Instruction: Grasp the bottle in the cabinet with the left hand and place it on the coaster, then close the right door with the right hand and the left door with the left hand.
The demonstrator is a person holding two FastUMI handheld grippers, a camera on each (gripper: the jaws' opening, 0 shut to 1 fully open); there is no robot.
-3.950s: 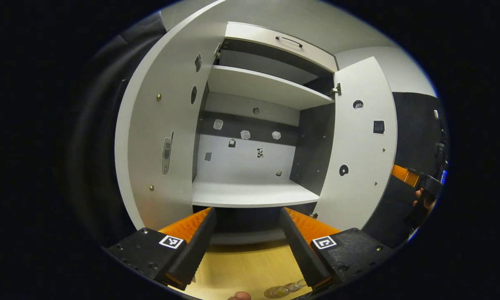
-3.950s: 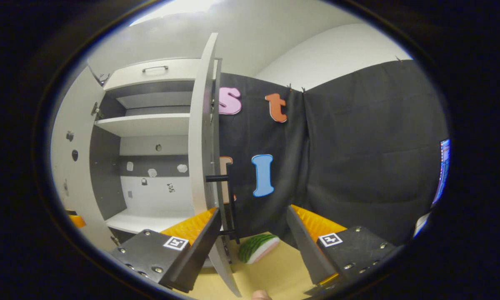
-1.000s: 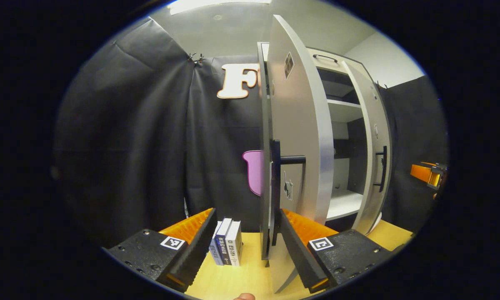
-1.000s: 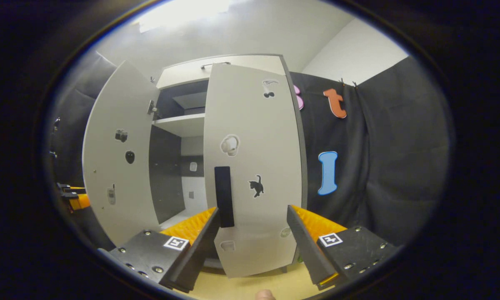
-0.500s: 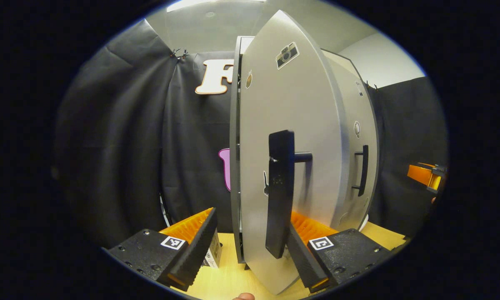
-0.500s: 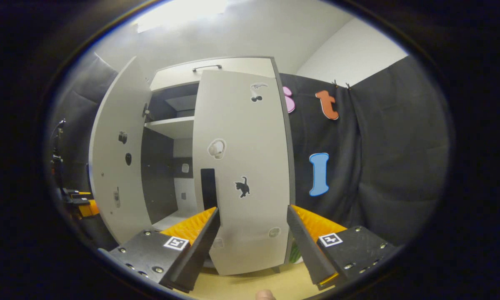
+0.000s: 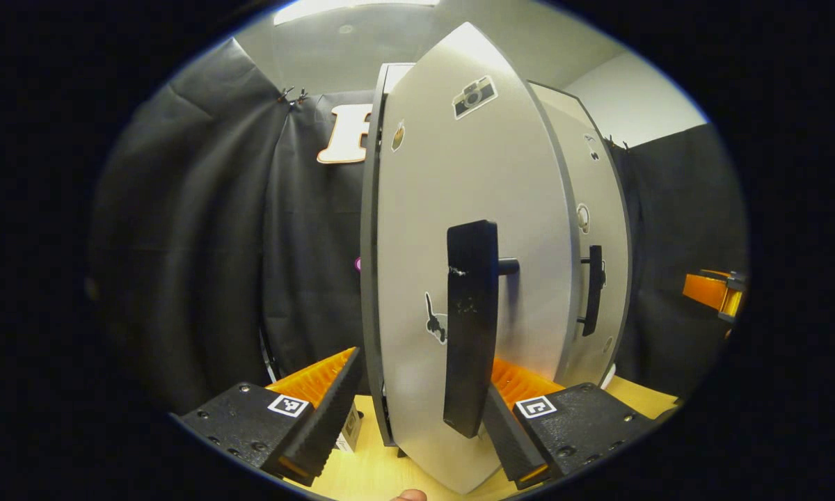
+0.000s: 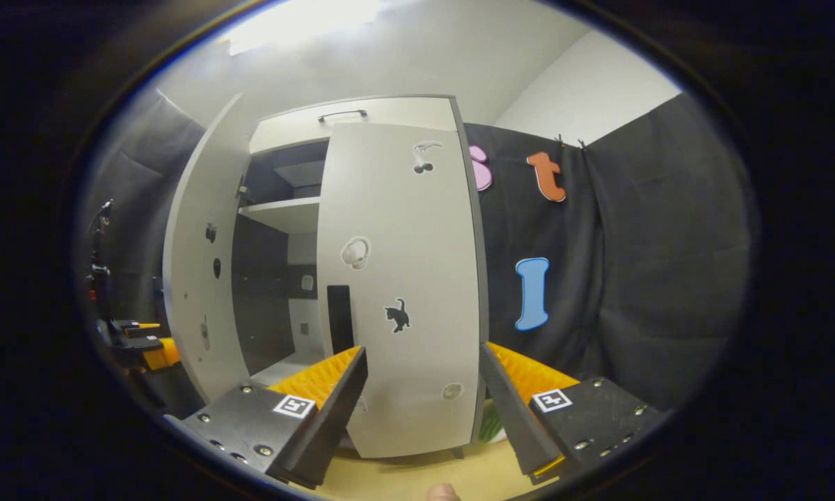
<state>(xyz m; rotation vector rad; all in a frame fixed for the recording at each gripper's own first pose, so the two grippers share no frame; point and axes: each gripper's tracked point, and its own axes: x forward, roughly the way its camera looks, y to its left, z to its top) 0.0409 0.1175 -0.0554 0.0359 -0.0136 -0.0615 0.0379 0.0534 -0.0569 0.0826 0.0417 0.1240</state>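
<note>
In the left gripper view the cabinet's grey left door (image 7: 459,174) stands close in front of me, swung partway toward the cabinet. Its black handle (image 7: 470,327) hangs just ahead of my left gripper's right finger. My left gripper (image 7: 417,417) is open, with the door's lower edge between its fingers. Beyond it is the right door (image 7: 602,209) with its handle (image 7: 593,289). In the right gripper view the right door (image 8: 403,278) is almost shut and the left door (image 8: 202,278) still stands ajar, leaving a gap onto a shelf (image 8: 285,212). My right gripper (image 8: 424,410) is open, a little back from the door.
Books (image 7: 351,428) stand on the wooden table (image 7: 369,476) behind my left finger. A green watermelon slice (image 8: 488,421) peeks out by the right door's foot. The right gripper (image 7: 713,292) shows far right in the left gripper view, the left gripper (image 8: 139,344) far left in the right gripper view.
Both doors, wide open four seconds ago, have swung inward. In the last second the right door closed almost fully and the left door turned further toward the cabinet.
</note>
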